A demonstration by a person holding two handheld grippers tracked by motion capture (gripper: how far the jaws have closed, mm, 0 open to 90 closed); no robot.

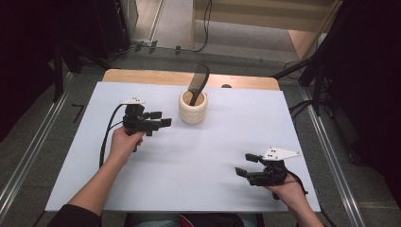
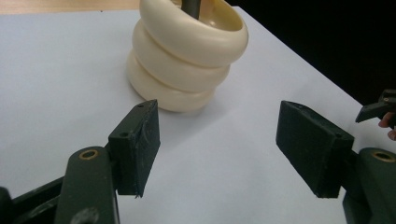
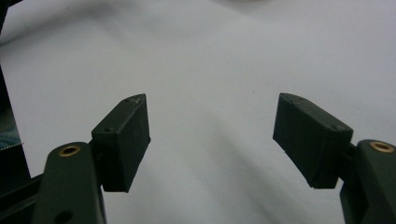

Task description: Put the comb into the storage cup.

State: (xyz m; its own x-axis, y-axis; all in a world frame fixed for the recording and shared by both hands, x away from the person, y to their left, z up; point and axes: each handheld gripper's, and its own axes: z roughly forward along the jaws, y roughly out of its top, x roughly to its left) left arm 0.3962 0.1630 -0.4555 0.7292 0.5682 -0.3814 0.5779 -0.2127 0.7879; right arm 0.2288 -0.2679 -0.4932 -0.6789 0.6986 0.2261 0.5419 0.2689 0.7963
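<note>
The left tool (image 1: pixel 161 118) hovers just beside the cup (image 1: pixel 193 107) at the counter's (image 1: pixel 213 156) far middle, jaws apart and empty. A comb (image 1: pixel 198 82) stands in the cup. Likely the approach step; next, close in squarely. The right tool (image 1: pixel 247 164) waits well apart, jaws apart too.
</note>
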